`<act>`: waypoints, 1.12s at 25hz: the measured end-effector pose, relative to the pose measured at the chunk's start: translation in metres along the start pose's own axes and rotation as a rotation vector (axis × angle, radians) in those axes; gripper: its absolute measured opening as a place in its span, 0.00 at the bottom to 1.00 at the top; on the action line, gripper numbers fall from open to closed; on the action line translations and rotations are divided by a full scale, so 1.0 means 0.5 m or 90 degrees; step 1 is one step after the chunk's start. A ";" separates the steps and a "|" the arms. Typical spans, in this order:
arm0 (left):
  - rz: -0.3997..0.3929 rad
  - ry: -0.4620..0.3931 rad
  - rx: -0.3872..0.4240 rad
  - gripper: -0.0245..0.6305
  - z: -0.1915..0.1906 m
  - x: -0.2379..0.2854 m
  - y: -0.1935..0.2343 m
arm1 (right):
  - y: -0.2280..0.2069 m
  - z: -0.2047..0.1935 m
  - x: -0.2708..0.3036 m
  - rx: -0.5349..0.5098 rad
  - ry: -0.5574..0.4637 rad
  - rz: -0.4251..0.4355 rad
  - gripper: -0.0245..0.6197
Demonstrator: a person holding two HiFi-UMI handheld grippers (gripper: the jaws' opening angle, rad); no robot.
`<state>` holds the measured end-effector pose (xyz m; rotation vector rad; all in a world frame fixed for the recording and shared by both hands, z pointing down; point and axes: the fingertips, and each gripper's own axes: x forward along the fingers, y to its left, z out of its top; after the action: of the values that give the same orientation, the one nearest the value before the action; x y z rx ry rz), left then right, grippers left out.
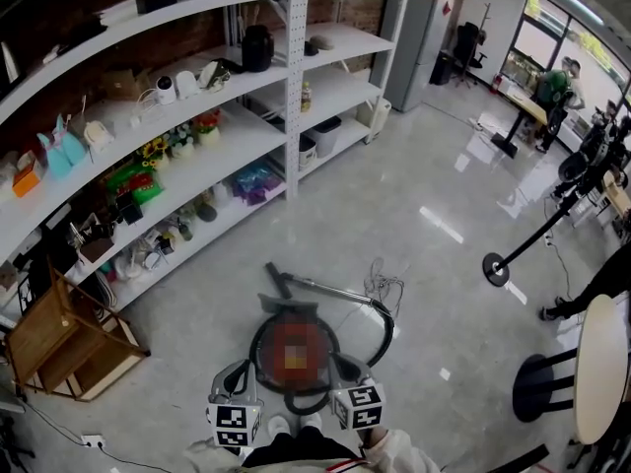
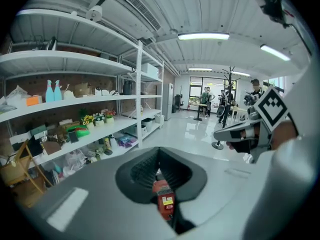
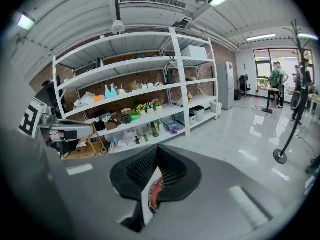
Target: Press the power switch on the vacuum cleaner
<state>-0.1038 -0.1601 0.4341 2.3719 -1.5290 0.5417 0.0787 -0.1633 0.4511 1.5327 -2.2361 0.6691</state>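
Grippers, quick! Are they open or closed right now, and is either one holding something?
Left gripper: closed, holding nothing.
Right gripper: closed, holding nothing.

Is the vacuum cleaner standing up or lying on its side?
Standing up. In the head view the round vacuum cleaner sits flat on the floor, its top facing up.

Right gripper (image 3: pixel 157 156) with fingers (image 3: pixel 180 172) pressed together; red vacuum cleaner (image 3: pixel 156 194) shows below them
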 end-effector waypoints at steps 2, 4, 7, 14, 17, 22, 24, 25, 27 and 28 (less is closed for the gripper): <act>0.004 -0.013 -0.006 0.04 0.020 -0.007 0.003 | 0.006 0.019 -0.006 -0.005 -0.013 0.005 0.04; 0.007 -0.027 -0.004 0.04 0.040 -0.013 0.006 | 0.014 0.036 -0.013 -0.008 -0.025 0.010 0.04; 0.011 -0.040 0.001 0.04 0.059 -0.025 0.012 | 0.024 0.052 -0.029 -0.005 -0.037 0.013 0.04; 0.010 -0.062 0.006 0.04 0.084 -0.051 0.012 | 0.029 0.081 -0.071 -0.004 -0.061 0.004 0.04; 0.007 -0.070 0.007 0.04 0.087 -0.055 0.011 | 0.031 0.091 -0.083 -0.002 -0.072 -0.002 0.04; -0.004 -0.071 0.009 0.04 0.080 -0.063 0.010 | 0.042 0.091 -0.090 -0.002 -0.077 -0.010 0.04; -0.010 -0.070 0.008 0.04 0.072 -0.066 0.013 | 0.048 0.090 -0.092 0.001 -0.081 -0.016 0.04; -0.012 -0.070 0.009 0.04 0.069 -0.066 0.015 | 0.051 0.090 -0.093 0.003 -0.084 -0.018 0.04; -0.016 -0.069 0.009 0.04 0.065 -0.065 0.021 | 0.058 0.092 -0.093 0.006 -0.088 -0.022 0.04; -0.017 -0.070 0.009 0.04 0.063 -0.066 0.023 | 0.062 0.092 -0.093 0.006 -0.089 -0.024 0.04</act>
<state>-0.1214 -0.1512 0.3913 2.4659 -1.5411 0.4244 0.0655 -0.1439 0.3825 1.6695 -2.3016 0.5791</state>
